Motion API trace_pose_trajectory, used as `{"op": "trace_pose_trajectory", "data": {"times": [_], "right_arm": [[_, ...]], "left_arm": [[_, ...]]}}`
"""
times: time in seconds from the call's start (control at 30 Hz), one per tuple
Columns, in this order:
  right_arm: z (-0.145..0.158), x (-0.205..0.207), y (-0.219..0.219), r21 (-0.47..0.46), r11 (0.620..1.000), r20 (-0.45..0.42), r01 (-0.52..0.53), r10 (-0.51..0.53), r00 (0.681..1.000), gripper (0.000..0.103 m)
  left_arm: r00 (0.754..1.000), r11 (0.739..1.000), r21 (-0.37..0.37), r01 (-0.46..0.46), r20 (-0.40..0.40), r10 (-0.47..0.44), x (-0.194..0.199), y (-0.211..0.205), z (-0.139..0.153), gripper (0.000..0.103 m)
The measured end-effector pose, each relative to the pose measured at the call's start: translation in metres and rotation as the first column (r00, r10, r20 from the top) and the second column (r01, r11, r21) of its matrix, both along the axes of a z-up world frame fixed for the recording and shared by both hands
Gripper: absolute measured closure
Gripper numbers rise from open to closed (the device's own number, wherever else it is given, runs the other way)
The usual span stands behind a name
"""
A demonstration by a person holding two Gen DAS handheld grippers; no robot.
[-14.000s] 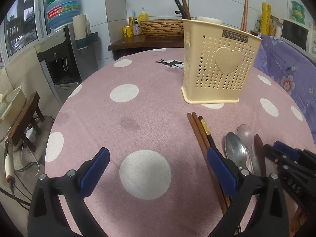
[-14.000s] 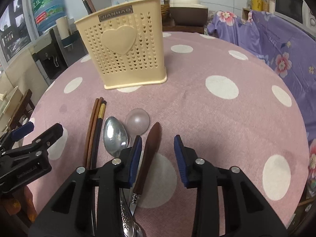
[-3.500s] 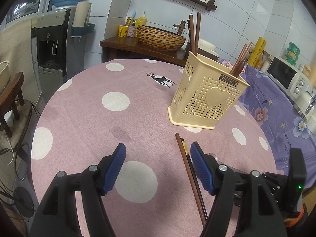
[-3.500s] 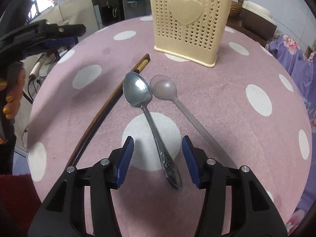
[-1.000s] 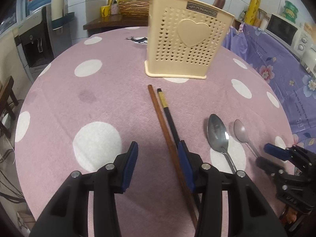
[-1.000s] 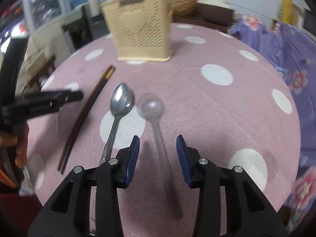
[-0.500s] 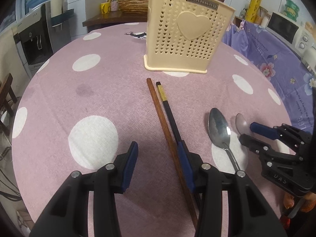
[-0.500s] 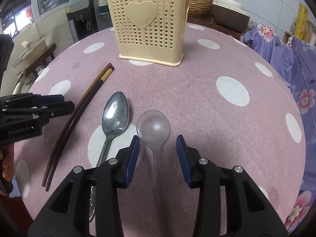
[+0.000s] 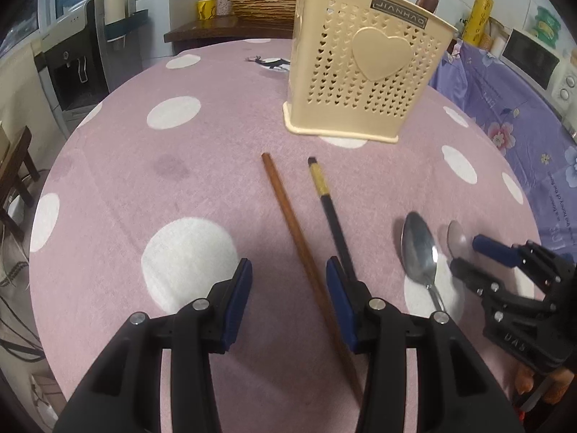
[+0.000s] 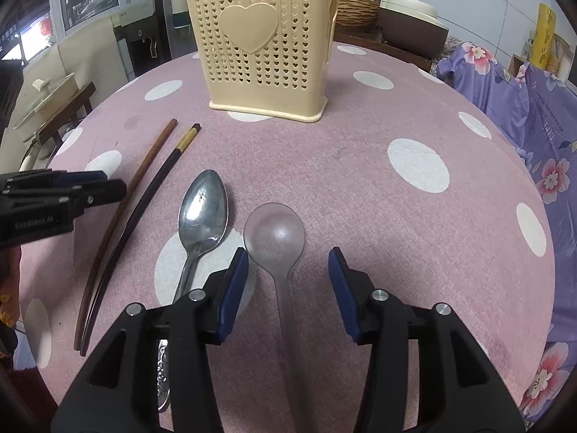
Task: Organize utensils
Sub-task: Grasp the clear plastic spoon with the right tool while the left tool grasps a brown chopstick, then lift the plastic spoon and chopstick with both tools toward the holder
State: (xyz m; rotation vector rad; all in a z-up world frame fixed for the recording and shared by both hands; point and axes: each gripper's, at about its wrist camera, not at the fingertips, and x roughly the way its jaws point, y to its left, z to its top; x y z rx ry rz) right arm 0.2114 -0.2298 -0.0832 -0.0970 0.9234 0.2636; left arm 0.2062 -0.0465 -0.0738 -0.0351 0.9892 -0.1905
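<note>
Your right gripper (image 10: 288, 270) has just been opening and stands parted astride the clear spoon (image 10: 276, 238), pads off it. Your left gripper (image 9: 288, 283) gapes over the brown chopstick (image 9: 288, 209), with the cream holder (image 10: 267, 39) far across the table (image 10: 414, 216)

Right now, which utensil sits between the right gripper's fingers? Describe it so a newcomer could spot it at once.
Start at the cream holder on the pink dotted table; four utensils lie before it. The clear plastic spoon is the rightmost, its handle running between the open right gripper, untouched. Unlike the shiny metal spoon beside it, it is translucent.
</note>
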Motion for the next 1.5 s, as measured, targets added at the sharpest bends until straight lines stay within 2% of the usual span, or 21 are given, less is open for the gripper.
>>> {"op": "trace_pose_trajectory", "data": {"times": [0.1,0.4,0.53,0.67,0.93,1.07,1.2,1.37,1.5], "right_arm": [[0.0,0.004,0.003,0.002,1.0,0.004,-0.009,0.009,1.0,0.056],[-0.001,0.01,0.008,0.004,1.0,0.016,-0.021,0.021,1.0,0.056],[0.0,0.008,0.01,0.007,1.0,0.02,-0.029,0.029,0.999,0.065],[0.0,0.008,0.011,0.006,1.0,0.026,-0.029,0.029,0.999,0.066],[0.001,0.009,0.01,0.019,1.0,0.029,-0.022,0.022,0.999,0.066],[0.011,0.008,0.0,0.093,0.996,0.045,-0.001,-0.003,0.999,0.066],[0.032,0.008,-0.017,0.217,0.976,0.057,0.01,-0.023,0.998,0.066],[0.063,0.004,-0.03,0.277,0.96,0.12,0.036,-0.072,0.99,0.066],[0.083,-0.002,-0.033,0.277,0.96,0.174,0.043,-0.094,0.98,0.066]], "left_arm": [[1.0,1.0,-0.011,-0.012,-0.021,0.011,0.016,-0.003,-0.004,0.059],[0.997,0.997,0.007,-0.071,0.021,0.071,0.036,-0.008,-0.006,0.061],[0.996,0.996,0.045,-0.08,0.042,0.078,0.043,-0.013,-0.007,0.078],[0.995,0.994,0.064,-0.084,0.05,0.081,0.049,-0.012,-0.008,0.091],[0.996,0.995,0.067,-0.079,0.052,0.075,0.052,-0.012,-0.007,0.093],[0.994,0.995,0.052,-0.085,0.07,0.082,0.055,-0.009,-0.005,0.094],[0.99,0.996,0.011,-0.087,0.115,0.085,0.054,-0.002,0.015,0.095],[0.972,0.996,-0.047,-0.082,0.217,0.09,0.043,0.009,0.061,0.095],[0.949,0.994,-0.072,-0.081,0.3,0.099,0.034,0.018,0.095,0.095]]}}
